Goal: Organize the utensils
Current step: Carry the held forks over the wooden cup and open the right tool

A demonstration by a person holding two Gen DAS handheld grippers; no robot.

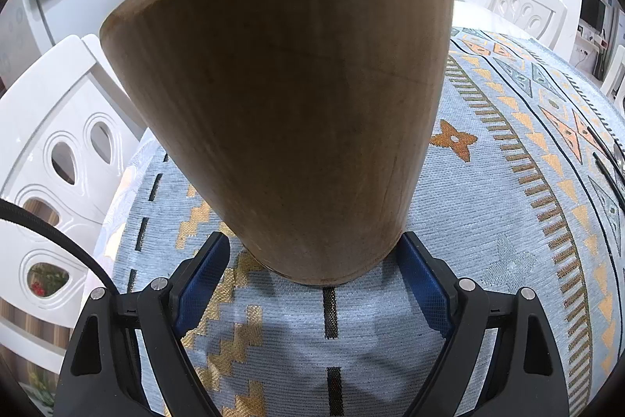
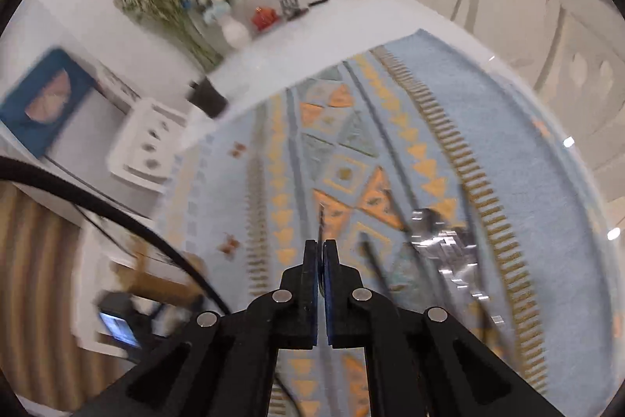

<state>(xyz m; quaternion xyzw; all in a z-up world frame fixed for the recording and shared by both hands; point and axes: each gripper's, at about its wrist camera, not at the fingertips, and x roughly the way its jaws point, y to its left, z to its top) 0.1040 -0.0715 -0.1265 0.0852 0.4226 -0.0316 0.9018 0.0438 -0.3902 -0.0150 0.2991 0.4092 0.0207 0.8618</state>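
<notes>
Downward and forward is how both grippers point, each angled steeply toward the worktop (image 1: 488,213) and its patterned blue cloth (image 2: 519,127). The left gripper (image 1: 312,260) has its jaws half spread around the base of a wooden utensil holder (image 1: 289,96), the blue pads (image 1: 203,284) touching its sides — a grip on the foot of the cup. The holder stands on the cloth, its long axis running up and away from the camera, its mouth out of sight. The right gripper (image 2: 320,249) has its jaws pressed together, and a thin dark utensil (image 2: 321,221) juts from between them, its long axis pointing straight ahead along the fingers; what kind it is cannot be told. More cutlery (image 2: 441,241) lies blurred on the cloth just to the right — dark handles and shiny metal.
</notes>
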